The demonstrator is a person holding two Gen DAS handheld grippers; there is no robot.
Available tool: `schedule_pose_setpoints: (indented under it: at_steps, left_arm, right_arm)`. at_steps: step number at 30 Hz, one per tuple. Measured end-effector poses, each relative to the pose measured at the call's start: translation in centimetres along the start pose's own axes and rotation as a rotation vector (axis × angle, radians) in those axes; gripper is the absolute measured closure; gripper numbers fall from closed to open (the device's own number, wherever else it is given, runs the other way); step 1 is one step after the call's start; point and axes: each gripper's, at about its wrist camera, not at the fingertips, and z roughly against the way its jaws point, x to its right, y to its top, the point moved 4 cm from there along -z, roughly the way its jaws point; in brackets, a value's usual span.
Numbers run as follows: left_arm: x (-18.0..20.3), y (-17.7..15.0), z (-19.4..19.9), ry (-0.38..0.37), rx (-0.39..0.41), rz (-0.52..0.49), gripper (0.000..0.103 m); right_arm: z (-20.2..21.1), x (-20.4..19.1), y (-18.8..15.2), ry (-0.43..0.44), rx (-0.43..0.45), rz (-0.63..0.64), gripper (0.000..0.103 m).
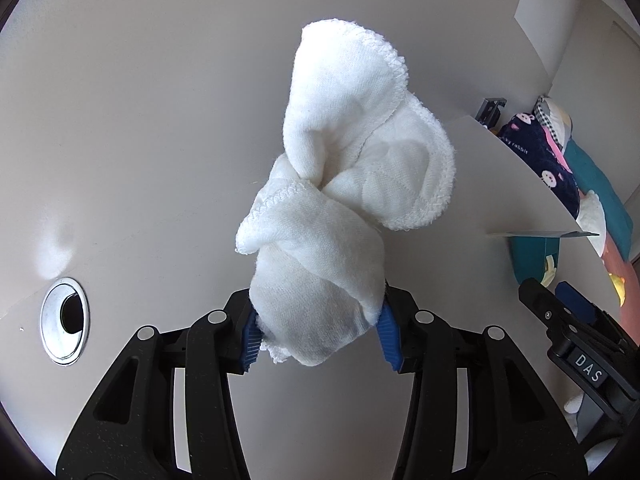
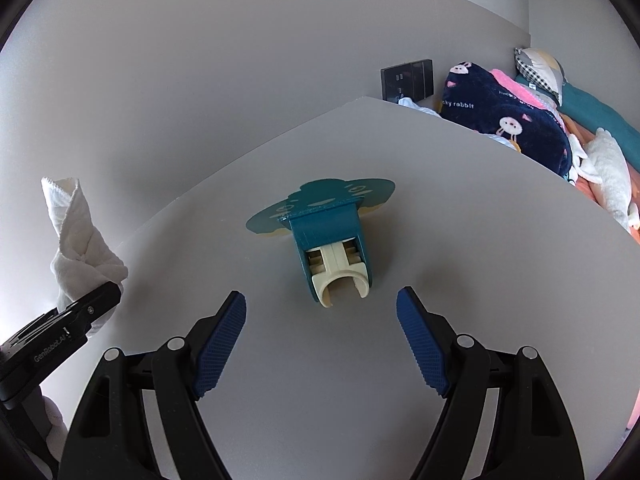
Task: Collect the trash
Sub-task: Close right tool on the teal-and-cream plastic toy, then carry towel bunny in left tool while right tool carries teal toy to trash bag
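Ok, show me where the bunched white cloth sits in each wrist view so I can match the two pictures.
Left wrist view: the bunched white cloth fills the centre, clamped at its lower end in the left gripper.
Right wrist view: the cloth stands at the left edge, above the black left gripper.
Shared landmark: the navy rabbit-print blanket beyond the grey table's far edge, at the right in both views.

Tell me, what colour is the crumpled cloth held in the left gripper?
The crumpled cloth is plain white, best seen in the left wrist view.
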Motion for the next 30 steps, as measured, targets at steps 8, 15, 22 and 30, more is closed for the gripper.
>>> schedule_pose_setpoints:
  at_steps: [8, 15, 22, 30]
  left_arm:
    - [0.2, 0.1, -0.9, 0.007, 0.004, 0.0, 0.057]
    - [0.1, -0.1, -0.8, -0.002, -0.001, -0.006, 0.057]
    - [0.0, -0.5, -0.3, -0.002, -0.003, -0.014, 0.057]
    - [0.8, -0.6, 1.0, -0.011, 0.012, -0.024, 0.057]
  right_arm:
    - [-1.9, 0.4, 2.0, -0.024, 0.01, -0.021, 0.027]
    - [-2.6, 1.1, 2.2, 0.071, -0.008, -0.086, 0.065]
    - [-0.8, 2.5, 2.3, 0.048, 0.039, -0.121, 0.066]
    - [2.9, 4.6, 2.7, 0.007, 0.091, -0.124, 0.066]
